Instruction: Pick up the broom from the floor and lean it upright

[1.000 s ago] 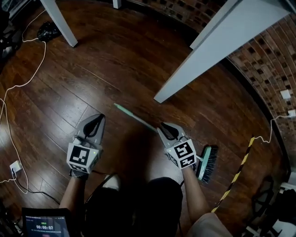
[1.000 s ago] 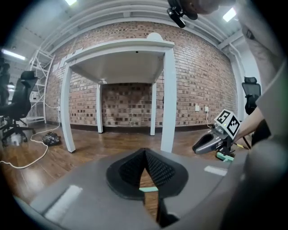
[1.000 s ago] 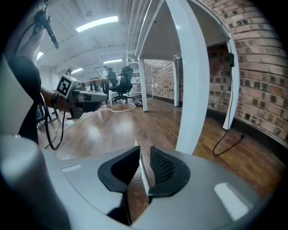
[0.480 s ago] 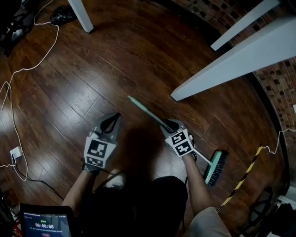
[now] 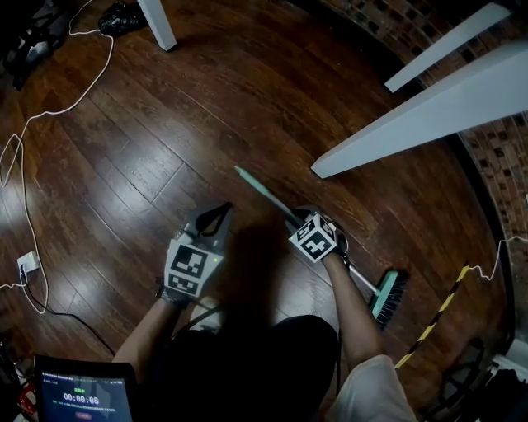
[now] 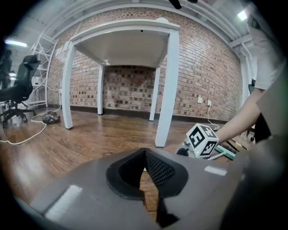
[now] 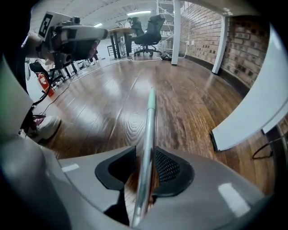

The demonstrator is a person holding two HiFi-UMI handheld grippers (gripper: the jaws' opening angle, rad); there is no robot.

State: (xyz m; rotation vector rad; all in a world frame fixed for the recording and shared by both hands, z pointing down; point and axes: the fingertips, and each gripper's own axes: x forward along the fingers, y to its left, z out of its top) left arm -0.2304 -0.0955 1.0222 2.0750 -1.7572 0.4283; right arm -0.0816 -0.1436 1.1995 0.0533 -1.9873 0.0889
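Note:
The broom lies flat on the wooden floor. Its thin green handle (image 5: 260,188) runs from upper left down to the green head with dark bristles (image 5: 388,297) at lower right. My right gripper (image 5: 299,219) points steeply down over the middle of the handle. In the right gripper view the handle (image 7: 150,117) passes between the jaws of my right gripper (image 7: 145,161), with a gap on the left side, so the jaws stand open around it. My left gripper (image 5: 216,211) hovers left of the handle with nothing in it. Its tips (image 6: 145,155) meet.
A white table's legs (image 5: 412,124) slant across the upper right, and another leg (image 5: 157,25) stands at the top. White cables (image 5: 25,148) and a plug (image 5: 27,265) lie on the floor at left. Yellow-black tape (image 5: 429,325) runs at lower right beside the brick wall. Office chairs (image 7: 150,27) stand far off.
Both grippers have sunk toward the floor. The right one has tipped nose-down over the handle and its jaws have widened to straddle it. The broom has not moved.

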